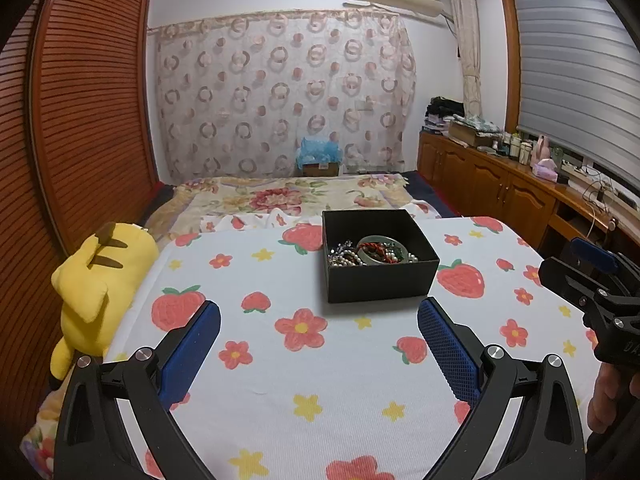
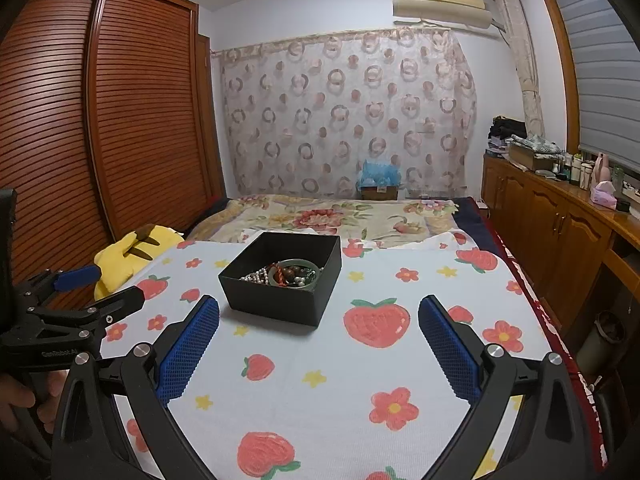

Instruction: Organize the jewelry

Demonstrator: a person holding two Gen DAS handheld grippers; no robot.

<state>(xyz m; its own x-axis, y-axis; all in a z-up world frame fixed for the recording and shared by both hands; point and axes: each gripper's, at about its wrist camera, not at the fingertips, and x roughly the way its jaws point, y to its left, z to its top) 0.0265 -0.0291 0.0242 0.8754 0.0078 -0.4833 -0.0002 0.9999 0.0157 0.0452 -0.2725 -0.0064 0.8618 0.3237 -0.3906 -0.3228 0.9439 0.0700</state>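
Left wrist view: left gripper [image 1: 319, 330] spread wide, blue pads apart, holding nothing, hovering over the strawberry-and-flower sheet [image 1: 256, 364]. Black box [image 1: 380, 280] standing on the sheet just beyond the fingertips, slightly toward the right finger, apart from both pads. Open-topped, square, matte black walls. Inside the box: jewelry [image 1: 370, 254] in a tangled heap against the near wall, comprising a pale green bangle, a strand of white pearls, a red-and-dark braided cord, dark green beads and a small silvery sparkling piece. Right of the box, at frame edge: right gripper [image 1: 568, 268], one blue pad showing, fingers apart, empty. Left of the box, at the sheet's edge: yellow plush toy [image 1: 100, 280] with brown-tipped ears. Behind the box: floral bedspread [image 1: 276, 196], then circle-patterned curtain [image 1: 280, 96]. Right wrist view: right gripper [image 2: 319, 330] likewise parted wide, nothing between the pads, above the same sheet [image 2: 360, 380]. Black box [image 2: 276, 300] just beyond the left fingertip, turned corner-on, not touching it. Jewelry [image 2: 286, 274] visible inside: green bangle, pearl strand spilling toward the box's left wall, reddish cord, brown and dark beads. Left of the box: left gripper [image 2: 104, 288], fingers apart, empty. Behind that gripper: yellow plush toy [image 2: 128, 254]. Far right of the box: wooden cabinets [image 2: 560, 232] along the wall.
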